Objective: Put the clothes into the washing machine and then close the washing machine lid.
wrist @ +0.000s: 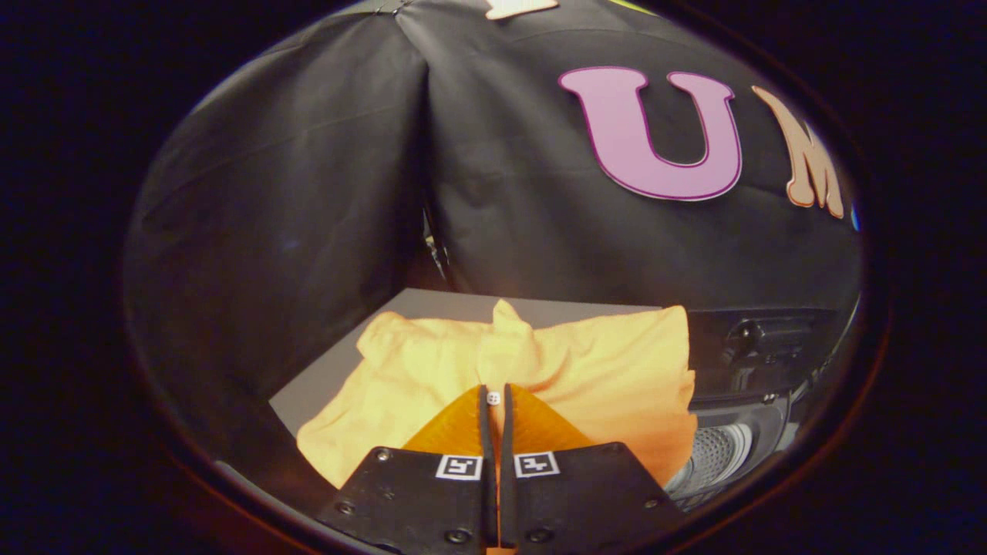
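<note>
Gripping orange cloth (586, 370) over grey tabletop (324, 385), jaws pinched together, washing machine (740, 432) beside, black cloth wall (308, 193) behind.

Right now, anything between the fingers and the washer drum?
Gripper view: the gripper is pinched on the yellow garment, whose hanging fabric partly covers the washing machine drum.

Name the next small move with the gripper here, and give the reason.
Probably carry the orange garment sideways over the washing machine drum. The gripper looks shut on a fold of it, the cloth hangs lifted above the grey surface, and the open drum lies beside and below it.
</note>
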Available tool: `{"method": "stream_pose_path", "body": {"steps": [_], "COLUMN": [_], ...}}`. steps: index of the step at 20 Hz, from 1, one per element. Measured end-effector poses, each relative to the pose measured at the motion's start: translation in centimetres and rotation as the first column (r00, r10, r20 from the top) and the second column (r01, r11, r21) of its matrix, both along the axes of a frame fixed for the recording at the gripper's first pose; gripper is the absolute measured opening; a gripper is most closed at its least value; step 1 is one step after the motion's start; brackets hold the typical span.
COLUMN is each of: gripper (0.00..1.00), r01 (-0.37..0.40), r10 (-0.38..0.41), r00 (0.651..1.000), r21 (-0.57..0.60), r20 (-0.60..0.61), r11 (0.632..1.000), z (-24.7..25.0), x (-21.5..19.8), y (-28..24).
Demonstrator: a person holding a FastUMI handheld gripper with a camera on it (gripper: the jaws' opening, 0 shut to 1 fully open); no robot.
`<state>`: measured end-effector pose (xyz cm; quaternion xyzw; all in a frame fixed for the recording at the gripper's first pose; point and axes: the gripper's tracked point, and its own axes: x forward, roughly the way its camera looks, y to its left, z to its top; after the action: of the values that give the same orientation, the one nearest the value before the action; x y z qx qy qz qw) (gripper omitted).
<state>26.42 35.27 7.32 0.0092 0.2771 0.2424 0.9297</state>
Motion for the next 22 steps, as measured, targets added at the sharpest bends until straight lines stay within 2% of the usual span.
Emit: {"method": "stream_pose_path", "body": {"steps": [3, 9, 13, 16, 19, 22], "gripper": [0.01, 0.01, 0.01, 0.01, 0.01, 0.01], "r01": [0.022, 0.101, 0.16, 0.221, 0.34, 0.385], "r10": [-0.019, -0.106, -0.18, -0.234, -0.318, -0.357], "r00": [0.997, 0.971, 0.951, 0.938, 0.866, 0.824], "r21": [-0.037, 0.033, 0.098, 0.079, 0.011, 0.029], "r20": [0.074, 0.214, 0.253, 0.257, 0.386, 0.44], "r11": [0.999, 0.994, 0.982, 0.972, 0.94, 0.923], "z": [4.4, 14.1, 16.6, 16.0, 16.3, 15.1], "x": [-0.2, 0.3, 0.7, 2.0, 4.0, 5.3], "y": [-2.3, -7.3, -11.3, -14.5, -19.3, -21.3]}}
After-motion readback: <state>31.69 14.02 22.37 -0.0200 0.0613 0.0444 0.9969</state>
